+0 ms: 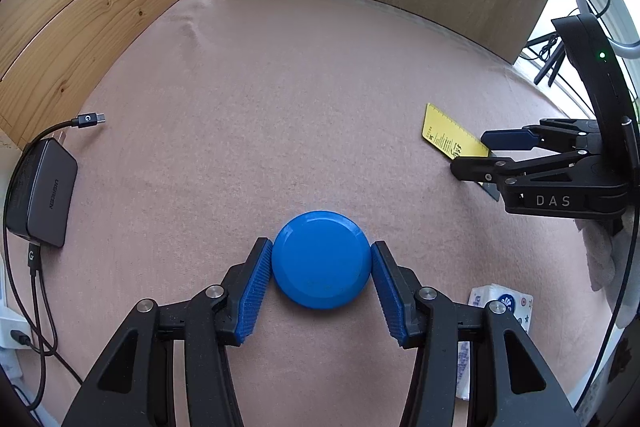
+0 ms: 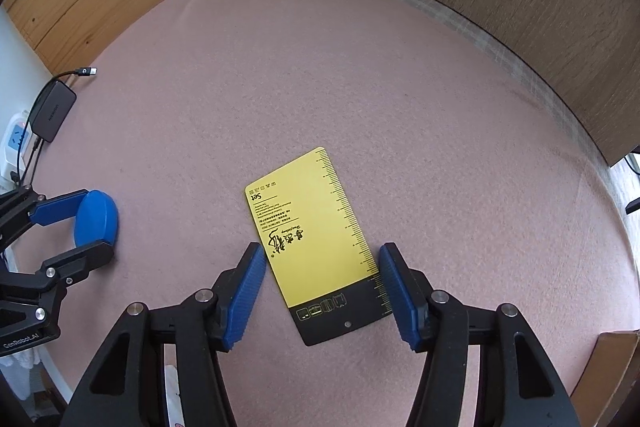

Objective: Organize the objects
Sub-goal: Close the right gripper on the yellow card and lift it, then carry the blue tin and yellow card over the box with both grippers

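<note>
Your two tongs each straddle one thing on the pink-covered desk (image 2: 320,67).

Your left tongs (image 1: 322,259) stand about half open around the blue round disc (image 1: 321,259), the ribbed blue pads (image 1: 256,287) right at its rim on both sides; whether they actually press it, you cannot tell from here. Your right tongs (image 2: 323,267) are also about half open over the yellow card (image 2: 316,223) lying flat: the right pad touches the card's ruler edge, the left pad stands just clear. The card and disc lie well apart.
</note>
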`<act>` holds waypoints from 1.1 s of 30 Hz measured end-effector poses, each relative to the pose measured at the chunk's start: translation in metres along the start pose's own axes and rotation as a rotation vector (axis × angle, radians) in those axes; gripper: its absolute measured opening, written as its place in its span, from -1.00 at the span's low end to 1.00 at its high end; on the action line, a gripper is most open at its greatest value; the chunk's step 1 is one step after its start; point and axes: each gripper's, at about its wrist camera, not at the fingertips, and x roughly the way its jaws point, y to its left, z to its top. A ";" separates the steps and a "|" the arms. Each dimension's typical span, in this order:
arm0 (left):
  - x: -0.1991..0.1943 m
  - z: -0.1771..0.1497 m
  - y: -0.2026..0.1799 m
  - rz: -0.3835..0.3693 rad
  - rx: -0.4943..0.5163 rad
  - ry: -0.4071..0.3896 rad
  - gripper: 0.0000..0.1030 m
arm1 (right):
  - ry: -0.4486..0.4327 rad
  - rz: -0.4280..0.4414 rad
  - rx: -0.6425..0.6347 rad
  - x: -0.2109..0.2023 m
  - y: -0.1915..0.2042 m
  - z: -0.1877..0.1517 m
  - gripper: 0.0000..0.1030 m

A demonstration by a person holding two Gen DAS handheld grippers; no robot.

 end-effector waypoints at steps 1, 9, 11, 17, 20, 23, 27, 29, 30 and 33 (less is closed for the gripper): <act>-0.001 -0.001 0.000 -0.003 -0.006 0.000 0.05 | -0.001 0.000 0.007 -0.001 -0.001 -0.001 0.01; -0.011 -0.006 -0.006 -0.012 -0.035 -0.009 0.05 | -0.016 0.008 0.088 -0.013 -0.019 -0.028 -0.03; -0.015 -0.007 -0.011 -0.014 -0.034 -0.015 0.05 | -0.027 0.028 0.130 -0.018 -0.027 -0.039 -0.03; -0.030 -0.008 -0.034 -0.030 -0.020 -0.038 0.05 | -0.075 0.046 0.250 -0.042 -0.051 -0.074 -0.04; -0.037 -0.008 -0.050 -0.045 -0.004 -0.049 0.05 | -0.103 0.044 0.273 -0.060 -0.057 -0.093 -0.04; -0.043 -0.005 -0.071 -0.064 0.019 -0.064 0.05 | -0.139 0.042 0.314 -0.081 -0.066 -0.112 -0.04; -0.049 0.002 -0.105 -0.091 0.063 -0.082 0.05 | -0.189 0.034 0.366 -0.105 -0.085 -0.130 -0.04; -0.050 0.008 -0.127 -0.106 0.087 -0.089 0.05 | -0.215 0.026 0.388 -0.122 -0.094 -0.145 -0.04; -0.049 0.012 -0.138 -0.116 0.099 -0.092 0.05 | -0.227 0.017 0.396 -0.130 -0.100 -0.152 -0.04; -0.049 0.021 -0.172 -0.145 0.138 -0.102 0.05 | -0.258 -0.021 0.424 -0.148 -0.116 -0.171 -0.04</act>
